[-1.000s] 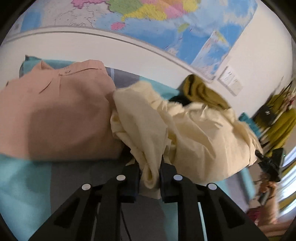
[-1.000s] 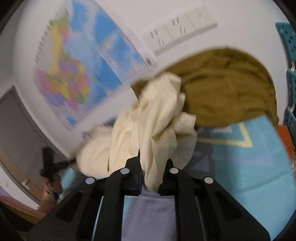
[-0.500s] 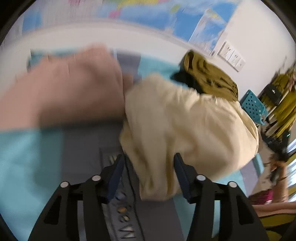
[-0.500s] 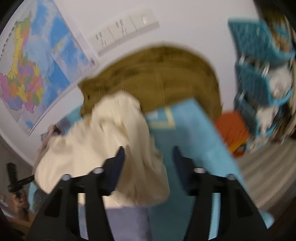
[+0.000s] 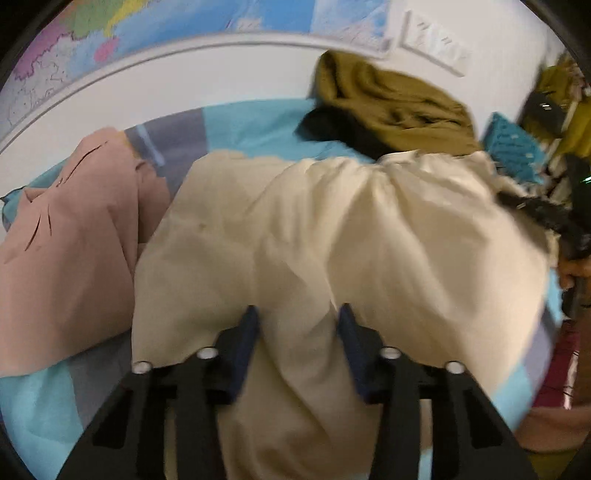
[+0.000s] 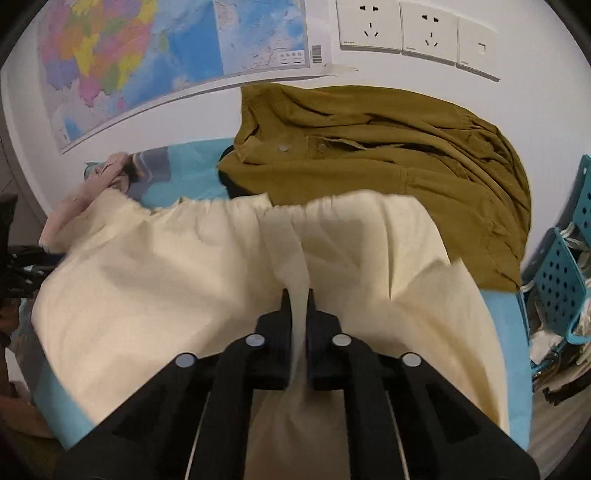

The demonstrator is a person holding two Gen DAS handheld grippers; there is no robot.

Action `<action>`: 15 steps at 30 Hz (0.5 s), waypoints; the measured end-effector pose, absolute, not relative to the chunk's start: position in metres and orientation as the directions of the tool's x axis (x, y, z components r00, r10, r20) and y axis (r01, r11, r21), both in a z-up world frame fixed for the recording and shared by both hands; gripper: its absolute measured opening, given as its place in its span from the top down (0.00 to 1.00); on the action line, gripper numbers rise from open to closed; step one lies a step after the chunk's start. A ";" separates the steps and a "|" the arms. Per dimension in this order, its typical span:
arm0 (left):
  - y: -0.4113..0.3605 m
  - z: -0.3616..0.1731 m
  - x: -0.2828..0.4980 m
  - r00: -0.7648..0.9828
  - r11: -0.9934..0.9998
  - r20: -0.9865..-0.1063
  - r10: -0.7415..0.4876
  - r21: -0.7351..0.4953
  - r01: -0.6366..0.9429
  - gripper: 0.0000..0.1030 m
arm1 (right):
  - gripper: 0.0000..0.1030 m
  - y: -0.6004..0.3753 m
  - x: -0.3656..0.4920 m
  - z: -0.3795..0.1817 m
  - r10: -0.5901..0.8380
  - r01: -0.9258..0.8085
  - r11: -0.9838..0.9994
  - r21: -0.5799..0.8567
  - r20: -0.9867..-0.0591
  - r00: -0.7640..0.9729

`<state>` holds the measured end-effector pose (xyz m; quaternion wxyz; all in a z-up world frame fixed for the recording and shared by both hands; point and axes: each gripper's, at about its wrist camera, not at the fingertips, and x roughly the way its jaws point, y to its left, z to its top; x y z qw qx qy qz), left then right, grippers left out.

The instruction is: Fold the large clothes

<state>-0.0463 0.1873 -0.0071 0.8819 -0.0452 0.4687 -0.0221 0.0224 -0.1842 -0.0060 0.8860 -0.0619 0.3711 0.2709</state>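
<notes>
The cream garment (image 6: 221,280) lay spread on the blue cover (image 5: 258,129) below an unreadably small-lettered wall map (image 6: 147,55), the right gripper (image 6: 298,295) clamped on its fold, the left gripper (image 5: 298,317) closing around a ridge.

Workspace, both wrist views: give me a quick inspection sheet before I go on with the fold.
Surface: blue and grey patterned cover, mostly hidden under clothes.
Job's things: cream garment spread across the middle, gathered edge toward the wall.
Clutter: olive shirt heaped against the wall with something dark under its edge; pink garment on the cream one's other side.
Grippers: right gripper shut on a pinched fold of the cream garment; left gripper closing, jaws apart, cream cloth bunched between them.
Cables: nothing seen.
Surroundings: wall map, wall sockets, blue perforated bins at the side.
</notes>
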 end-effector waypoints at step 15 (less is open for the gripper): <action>0.174 0.005 -0.041 0.632 0.994 -0.767 0.109 0.081 -0.074 0.54 | 0.66 -0.196 0.038 -0.009 0.431 -0.442 0.882 0.164 -0.662 0.613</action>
